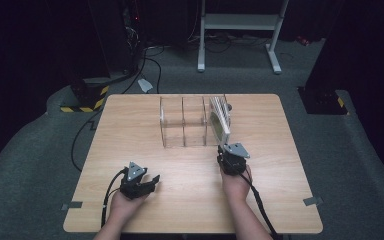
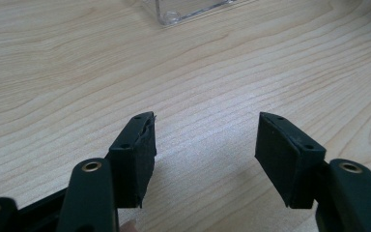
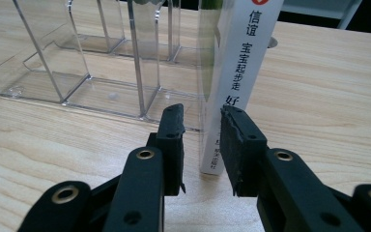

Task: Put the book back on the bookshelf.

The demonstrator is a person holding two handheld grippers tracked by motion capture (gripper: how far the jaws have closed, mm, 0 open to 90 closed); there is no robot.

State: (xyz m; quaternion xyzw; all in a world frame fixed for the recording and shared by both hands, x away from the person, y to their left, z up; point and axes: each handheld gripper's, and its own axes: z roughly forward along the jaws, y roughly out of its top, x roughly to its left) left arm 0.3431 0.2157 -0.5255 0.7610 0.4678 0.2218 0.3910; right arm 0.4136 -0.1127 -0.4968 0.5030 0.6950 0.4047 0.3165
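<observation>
Table (image 1: 130,200): pale wood, fine wavy grain running lengthwise.
Rack (image 1: 182,122): clear, colourless plastic, three bays.
Book (image 3: 241,63) in the right bay: white spine, black Chinese characters, red mark at the top, green tint along its left edge.
Left gripper (image 2: 205,145) and right gripper (image 3: 202,126): matt black jaws, brass-coloured rivets; grey plates on top.
Floor (image 1: 360,165): dark grey carpet.
Far left, a base (image 1: 82,102) striped yellow and black.
Far stand (image 1: 240,22): light grey.

Left gripper (image 1: 152,181) rests with fingers apart; right gripper (image 1: 226,149) fingers barely parted.
</observation>
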